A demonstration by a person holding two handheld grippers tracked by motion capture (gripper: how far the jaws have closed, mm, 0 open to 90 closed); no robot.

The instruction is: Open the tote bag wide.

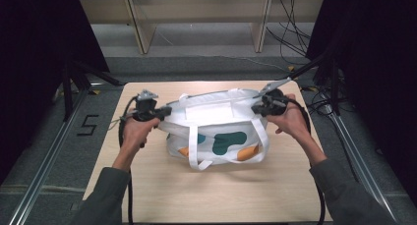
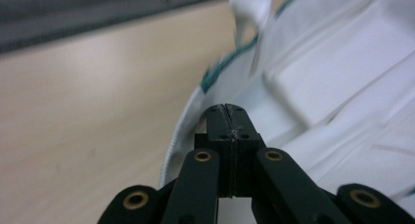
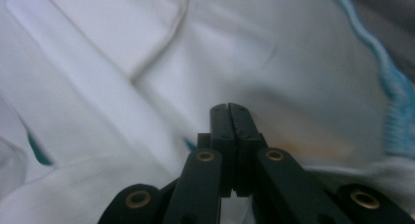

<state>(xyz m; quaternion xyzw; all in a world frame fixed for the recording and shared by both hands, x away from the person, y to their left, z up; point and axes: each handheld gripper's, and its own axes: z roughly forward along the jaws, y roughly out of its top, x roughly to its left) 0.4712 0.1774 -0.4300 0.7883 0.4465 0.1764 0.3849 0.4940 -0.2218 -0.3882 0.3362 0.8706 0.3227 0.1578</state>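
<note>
A white tote bag [image 1: 216, 131] with teal and orange patches and long white handles lies on the wooden table [image 1: 196, 195]. My left gripper [image 1: 166, 111] is at the bag's left end and my right gripper [image 1: 255, 108] at its right end, with the rim stretched between them. In the left gripper view the jaws [image 2: 226, 106] are pressed together over the teal-trimmed edge of the bag [image 2: 342, 87]. In the right gripper view the jaws [image 3: 228, 106] are shut too, with white fabric [image 3: 122, 62] right against them.
Bare tabletop [image 2: 98, 111] lies in front of and to the left of the bag. Beyond the table's far edge stand a wooden shelf frame [image 1: 142, 28] and loose cables [image 1: 290, 33] on the floor. A metal rail [image 1: 54, 141] runs along the left side.
</note>
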